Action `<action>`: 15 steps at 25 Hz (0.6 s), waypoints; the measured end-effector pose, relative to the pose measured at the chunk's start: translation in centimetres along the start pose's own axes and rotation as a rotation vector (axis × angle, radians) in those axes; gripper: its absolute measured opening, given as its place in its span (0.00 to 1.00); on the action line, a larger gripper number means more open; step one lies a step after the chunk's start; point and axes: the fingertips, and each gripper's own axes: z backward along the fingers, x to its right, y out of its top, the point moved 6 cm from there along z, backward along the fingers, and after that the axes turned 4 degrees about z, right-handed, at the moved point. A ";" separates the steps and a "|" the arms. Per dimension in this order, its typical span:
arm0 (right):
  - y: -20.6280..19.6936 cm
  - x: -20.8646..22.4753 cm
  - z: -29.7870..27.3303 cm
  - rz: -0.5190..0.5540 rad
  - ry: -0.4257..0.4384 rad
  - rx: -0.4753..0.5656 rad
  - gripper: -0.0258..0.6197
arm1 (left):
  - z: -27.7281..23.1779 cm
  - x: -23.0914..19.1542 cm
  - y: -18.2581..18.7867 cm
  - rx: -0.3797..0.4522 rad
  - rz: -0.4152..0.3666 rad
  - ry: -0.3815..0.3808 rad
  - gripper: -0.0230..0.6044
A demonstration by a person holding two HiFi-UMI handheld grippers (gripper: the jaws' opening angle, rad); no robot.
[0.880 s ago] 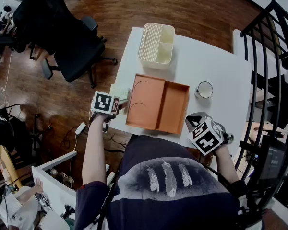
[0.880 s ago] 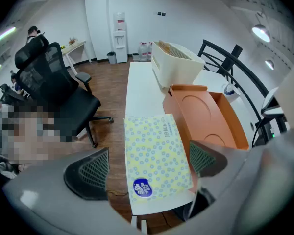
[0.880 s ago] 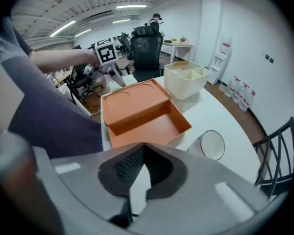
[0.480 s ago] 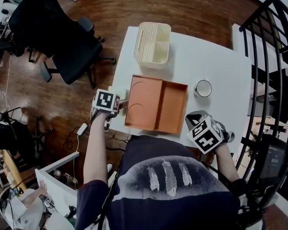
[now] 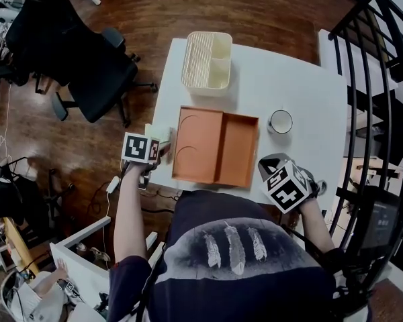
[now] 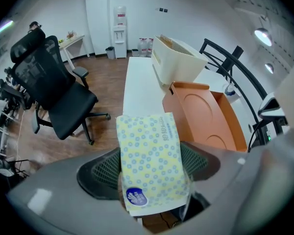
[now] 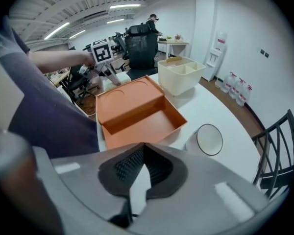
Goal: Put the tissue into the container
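Note:
My left gripper (image 5: 159,139) is shut on a yellow tissue pack (image 5: 157,133) with blue dots, held just off the left edge of the white table (image 5: 289,86), beside the orange two-part tray (image 5: 215,146). In the left gripper view the tissue pack (image 6: 149,160) fills the gap between both pads of the left gripper (image 6: 151,163), with the tray (image 6: 201,114) ahead to the right. My right gripper (image 5: 264,168) hovers at the tray's near right corner. Its jaws meet at the tips in the right gripper view (image 7: 144,148), with nothing between them.
A cream ribbed container (image 5: 207,62) with compartments stands at the table's far edge. A white mug (image 5: 280,121) sits right of the tray. A black office chair (image 5: 94,72) stands on the wood floor to the left, and a black railing (image 5: 383,79) runs along the right.
The head view has drifted a little. The left gripper with the tissue pack stays beside the tray's left edge, and the right gripper has not moved.

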 end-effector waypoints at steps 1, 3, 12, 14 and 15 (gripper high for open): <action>0.1 0.0 0.1 -0.001 -0.002 0.002 0.05 | 0.6 -0.2 0.0 0.018 0.006 0.006 0.66; 0.2 0.0 0.3 -0.006 -0.008 0.006 0.05 | 2.4 -0.5 0.2 0.078 0.027 0.007 0.65; -1.4 0.5 1.6 -0.065 -0.047 0.013 0.05 | 12.5 10.2 3.6 0.343 -0.216 -0.140 0.65; -1.9 0.7 2.2 -0.080 -0.063 0.014 0.05 | 10.9 14.9 4.1 0.343 -0.168 -0.330 0.65; -2.3 0.7 2.4 -0.091 -0.069 0.015 0.05 | 9.5 17.0 4.1 0.314 -0.127 -0.424 0.65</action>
